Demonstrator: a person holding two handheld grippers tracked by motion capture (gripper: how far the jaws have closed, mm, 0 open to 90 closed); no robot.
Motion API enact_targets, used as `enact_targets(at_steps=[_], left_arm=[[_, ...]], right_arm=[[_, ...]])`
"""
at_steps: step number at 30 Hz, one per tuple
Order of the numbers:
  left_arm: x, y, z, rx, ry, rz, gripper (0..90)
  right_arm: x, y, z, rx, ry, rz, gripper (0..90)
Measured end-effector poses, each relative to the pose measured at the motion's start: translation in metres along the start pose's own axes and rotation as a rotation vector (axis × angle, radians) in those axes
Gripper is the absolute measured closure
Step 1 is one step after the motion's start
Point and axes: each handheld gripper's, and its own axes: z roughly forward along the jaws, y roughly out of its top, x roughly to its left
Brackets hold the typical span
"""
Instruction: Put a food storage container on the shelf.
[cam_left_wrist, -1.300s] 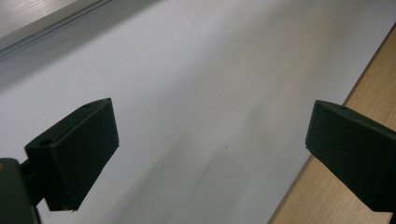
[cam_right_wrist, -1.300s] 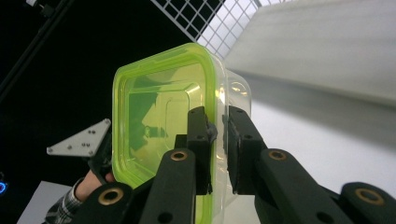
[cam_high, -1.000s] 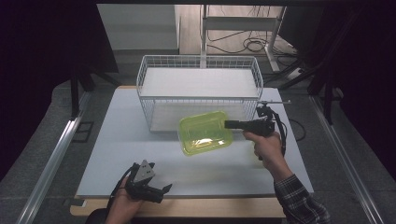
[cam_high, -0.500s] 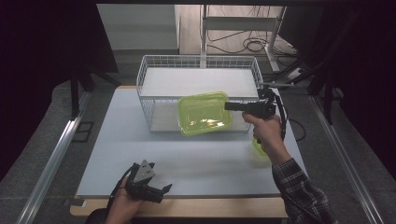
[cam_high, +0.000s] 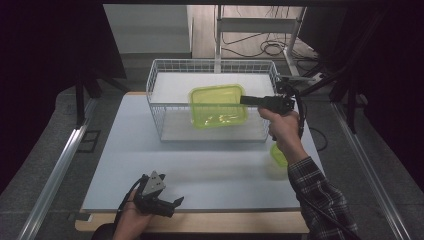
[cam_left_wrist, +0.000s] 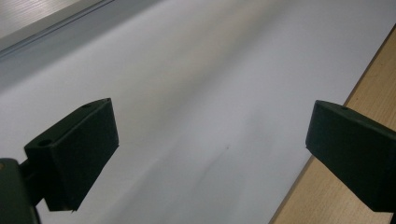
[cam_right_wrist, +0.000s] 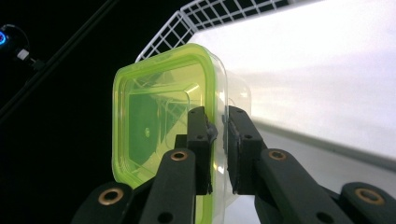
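Since the earlier frames, the right gripper (cam_high: 246, 100) had carried the green container (cam_high: 218, 106) up from the near-centre of the table (cam_high: 120, 165) toward the far side, until it hung over the wire basket (cam_high: 159, 102). Its jaws were clamped on the container's right rim, one inside the wall and one outside, with the container tipped on edge in the right gripper view (cam_right_wrist: 163, 126).

Progress, by judgement: pick-up and lift were complete; lowering into the basket and release remained. A second green item (cam_high: 279, 155) lay on the table at the near right, partly behind the forearm; it was probably a lid.

The left gripper (cam_high: 161, 205) rested at the near left edge, jaws wide apart and holding nothing.

The table had a white top with a wooden near border. Dark curtains flanked it, and cables lay on the floor beyond.
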Motion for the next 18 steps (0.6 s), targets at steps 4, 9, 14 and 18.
enact_targets(at_steps=[4,9,14,18], left_arm=[[0.0,0.0,0.0,-0.007,0.001,-0.007,2.2],[0.001,0.0,-0.001,-0.018,0.001,-0.013,2.1],[0.001,0.0,-0.001,-0.017,-0.001,-0.012,2.1],[0.001,0.0,-0.002,-0.019,-0.001,-0.011,2.0]], right_arm=[[0.001,0.011,0.001,-0.021,-0.014,0.005,80.2],[0.003,0.021,0.005,-0.037,-0.033,0.002,80.2],[0.003,0.031,0.01,-0.051,-0.057,0.003,80.2],[0.002,0.04,0.015,-0.063,-0.08,0.005,80.2]])
